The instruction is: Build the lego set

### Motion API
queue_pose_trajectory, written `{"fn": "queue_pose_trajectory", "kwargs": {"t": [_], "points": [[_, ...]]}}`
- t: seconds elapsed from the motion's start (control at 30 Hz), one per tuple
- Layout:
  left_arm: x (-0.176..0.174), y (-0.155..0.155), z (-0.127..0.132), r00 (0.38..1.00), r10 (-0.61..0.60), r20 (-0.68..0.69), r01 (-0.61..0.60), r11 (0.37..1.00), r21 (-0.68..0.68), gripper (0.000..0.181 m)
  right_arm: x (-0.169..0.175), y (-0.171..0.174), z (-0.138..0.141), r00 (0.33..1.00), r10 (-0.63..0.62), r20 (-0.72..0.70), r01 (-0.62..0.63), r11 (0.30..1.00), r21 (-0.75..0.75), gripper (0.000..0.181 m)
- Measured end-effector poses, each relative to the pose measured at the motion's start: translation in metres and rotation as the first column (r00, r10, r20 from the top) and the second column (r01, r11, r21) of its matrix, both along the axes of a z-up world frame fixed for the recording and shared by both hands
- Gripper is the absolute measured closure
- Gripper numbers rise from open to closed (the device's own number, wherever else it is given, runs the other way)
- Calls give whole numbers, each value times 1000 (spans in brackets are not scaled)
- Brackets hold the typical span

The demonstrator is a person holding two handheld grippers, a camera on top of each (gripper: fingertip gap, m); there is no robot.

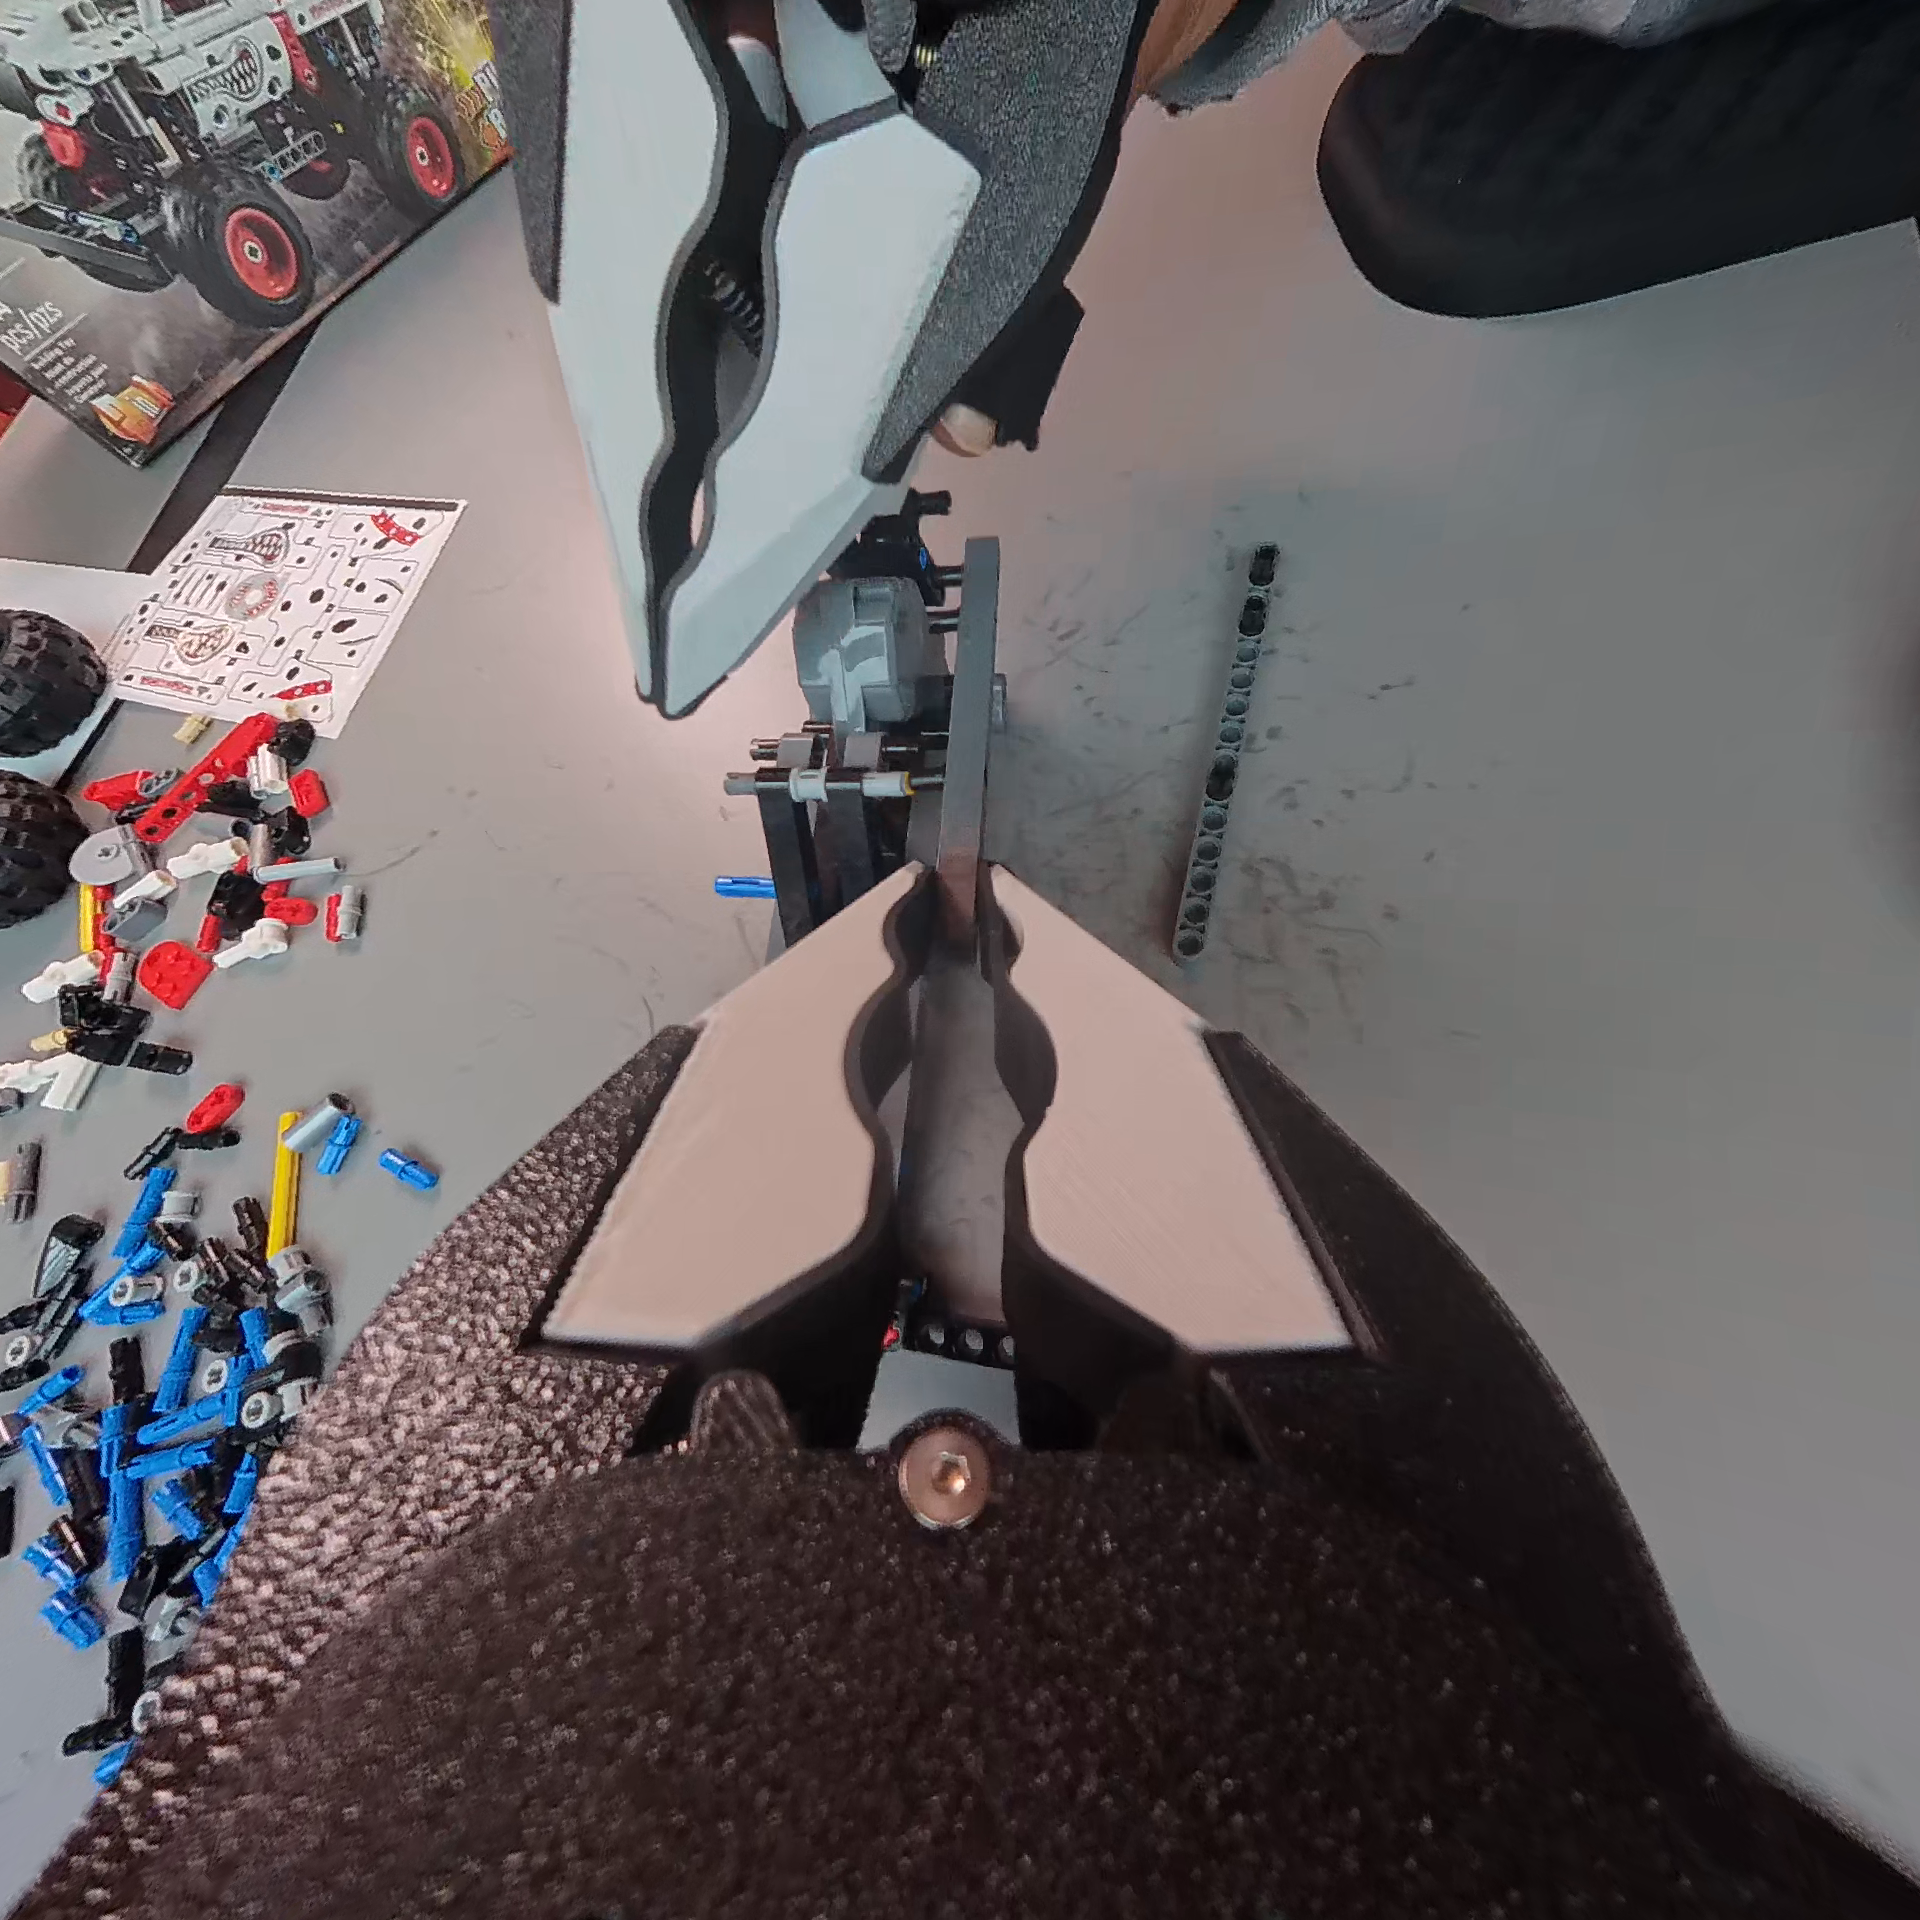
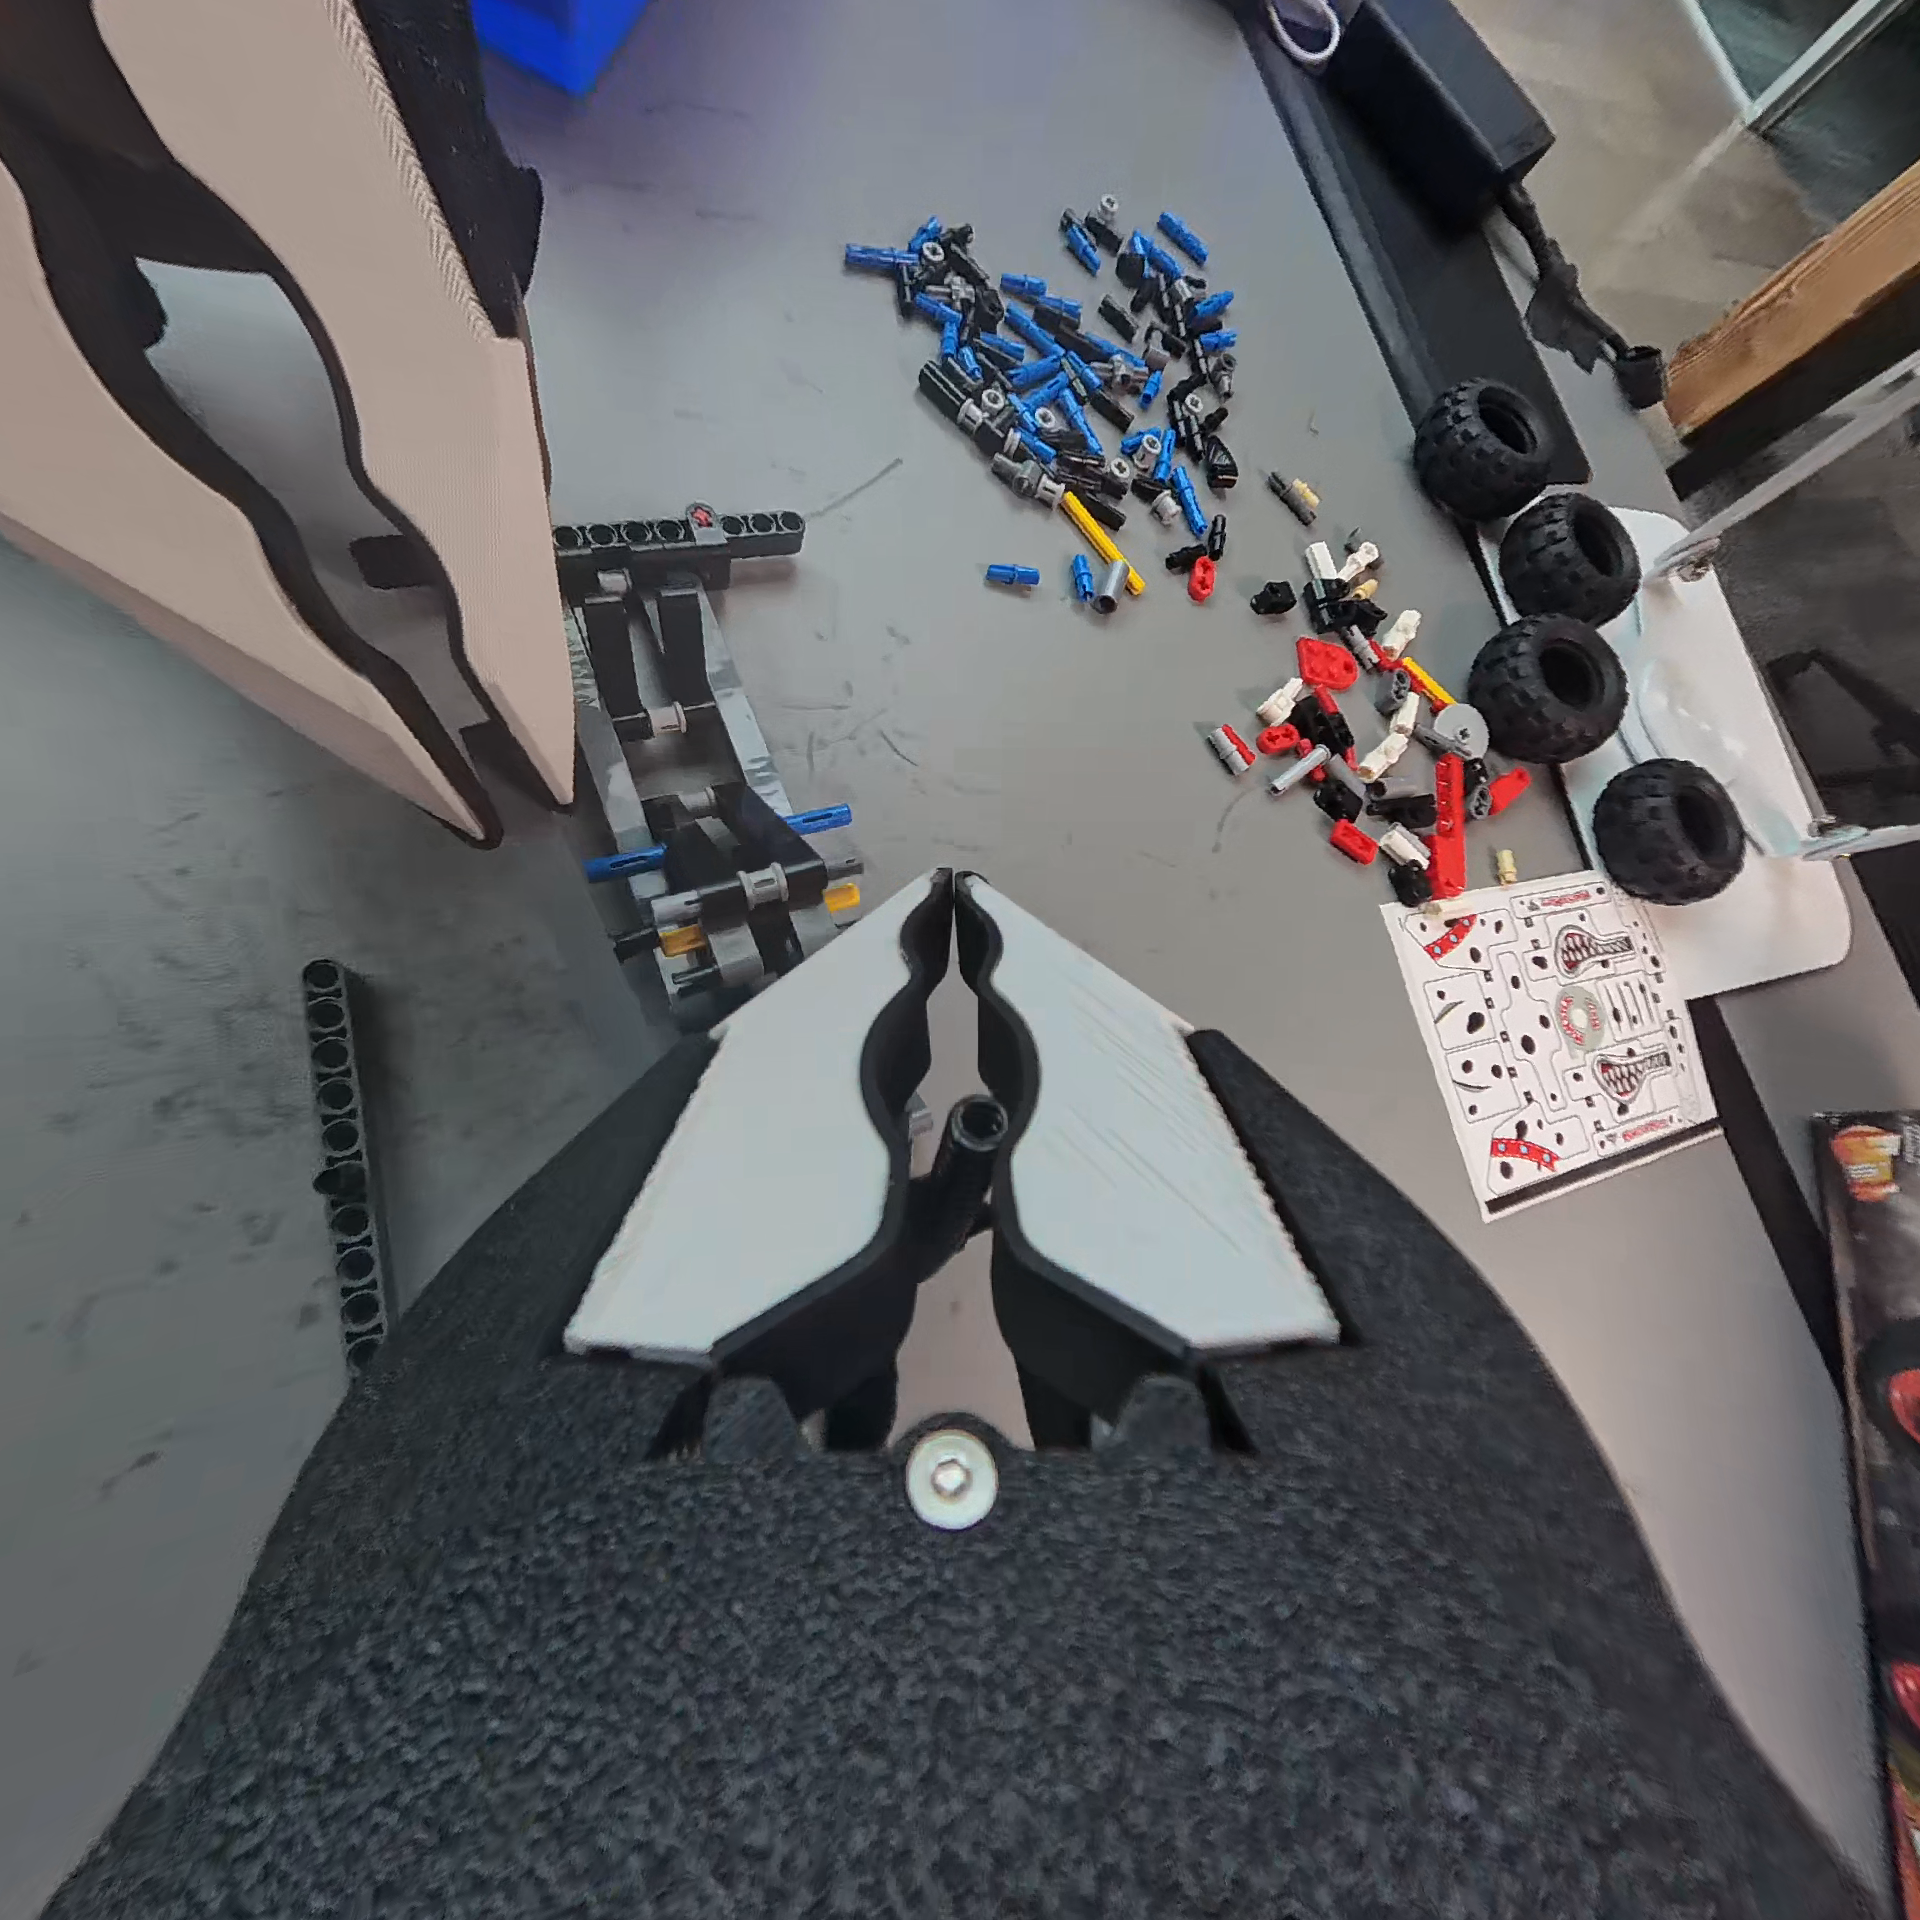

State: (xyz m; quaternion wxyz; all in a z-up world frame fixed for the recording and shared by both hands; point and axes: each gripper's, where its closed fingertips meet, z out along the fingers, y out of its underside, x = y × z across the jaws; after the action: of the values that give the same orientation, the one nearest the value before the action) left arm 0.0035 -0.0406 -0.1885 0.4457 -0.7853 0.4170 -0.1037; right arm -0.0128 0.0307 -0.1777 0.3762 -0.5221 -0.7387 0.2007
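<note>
Left gripper seen clamped on grey side beam of chassis assembly, assembly resting on grey table. Right gripper tips pressed together; small black connector piece pinched deeper between fingers, hovering near assembly. Loose dark beam lay right of assembly. Parts pile, four tyres, sticker sheet noted further off.

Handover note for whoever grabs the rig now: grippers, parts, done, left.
Left gripper: shut on the chassis assembly's grey side panel.
Right gripper: shut on a small black connector, beside the chassis.
Table: long grey beam loose, pin pile, red/white pile, four tyres, sticker sheet.
Done: partial frame. Left: fit connector, beam, wheels, stickers.
</note>
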Motion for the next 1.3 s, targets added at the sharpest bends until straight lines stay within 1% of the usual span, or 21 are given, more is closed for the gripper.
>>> {"fn": "queue_pose_trajectory", "kwargs": {"t": [0.07,0.2,0.37,0.47,0.53,0.63,0.73,0.83,0.9,0.93,1.0,1.07,1.13,1.23,1.3], "points": [[-1,-1,0,1000,-2,1,2,1000,2,171,-2,-3,-5,998,5,55,-6,1000,14,180],[-1,-1,-1,1000,-4,2,4,1000,-1,171,-8,-3,-6,993,16,114,-24,997,73,170],[-1,-1,-2,1000,-6,2,6,1000,-2,171,-22,-9,4,994,33,102,-41,996,83,165],[-1,-1,-2,1000,-6,6,6,1000,-2,171,-31,-16,12,996,52,72,-58,996,75,162],[-1,-1,-2,1000,-6,8,6,1000,-2,171,-38,-21,20,997,70,35,-72,995,68,159],[-1,-2,-1,1000,-5,18,5,1000,0,171,-43,-25,37,995,81,-58,-79,996,35,154],[-2,-2,1,999,-1,36,1,1000,0,171,-40,-28,69,970,114,-216,-124,992,-33,149],[-3,-3,3,998,-1,55,1,1000,0,171,-24,-20,102,927,111,-357,-148,986,-77,146],[-4,-3,5,998,-2,62,2,1000,0,171,-7,-8,111,916,99,-388,-151,983,-105,144],[-4,-4,6,998,-2,65,2,1000,3,172,3,-2,111,918,93,-386,-152,981,-125,141],[-5,-4,9,998,-5,67,4,1000,6,172,25,10,102,931,104,-349,-171,971,-167,139],[-7,-4,10,998,-4,66,4,1000,7,172,45,20,83,948,129,-291,-188,964,-188,139],[-9,-4,10,998,-3,64,3,1000,7,172,60,22,59,963,161,-215,-209,953,-221,143],[-8,-3,10,998,-3,66,2,1000,8,172,62,15,35,967,189,-172,-232,932,-278,154],[-8,-3,9,998,-3,64,2,1000,7,172,57,8,28,962,215,-166,-254,929,-268,165]]}}
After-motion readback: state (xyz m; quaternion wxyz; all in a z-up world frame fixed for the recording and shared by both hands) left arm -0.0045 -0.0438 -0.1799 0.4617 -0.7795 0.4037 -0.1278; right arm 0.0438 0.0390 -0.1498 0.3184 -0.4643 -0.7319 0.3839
